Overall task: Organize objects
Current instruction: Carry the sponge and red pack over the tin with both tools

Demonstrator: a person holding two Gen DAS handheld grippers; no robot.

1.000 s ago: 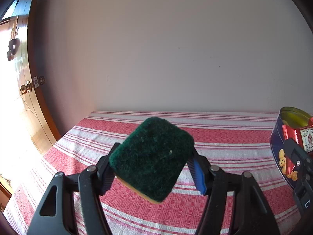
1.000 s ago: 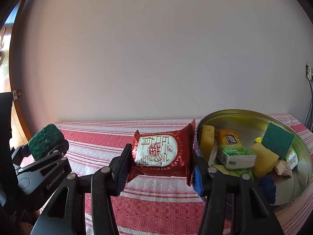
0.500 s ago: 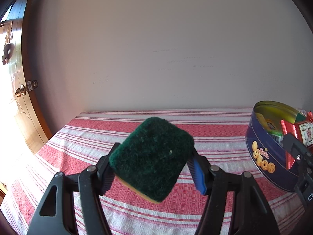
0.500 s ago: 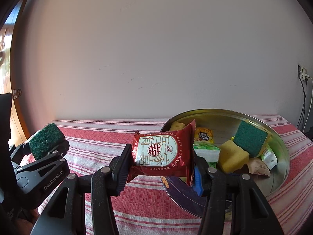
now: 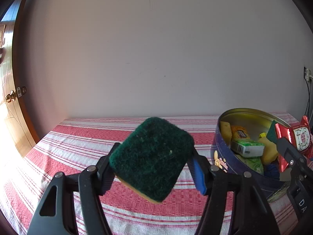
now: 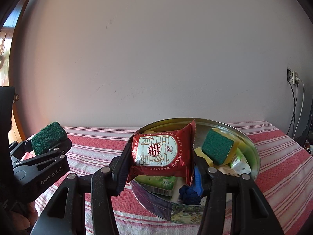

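Now nearer the tin (image 6: 252, 150), both grippers carried rightward over the striped cloth (image 5: 82, 148).
Left gripper (image 5: 151, 163) clamped on green sponge (image 5: 152, 156); right gripper (image 6: 161, 156) clamped on red packet (image 6: 162, 152) above the tin.

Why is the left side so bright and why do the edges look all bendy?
Left wrist view: sunlight washes out the door and the near tablecloth, while the sponge stays sharp. Right wrist view: light is even, with glare on the tin rim. Both views: the fisheye lens curves straight edges and darkens the corners.
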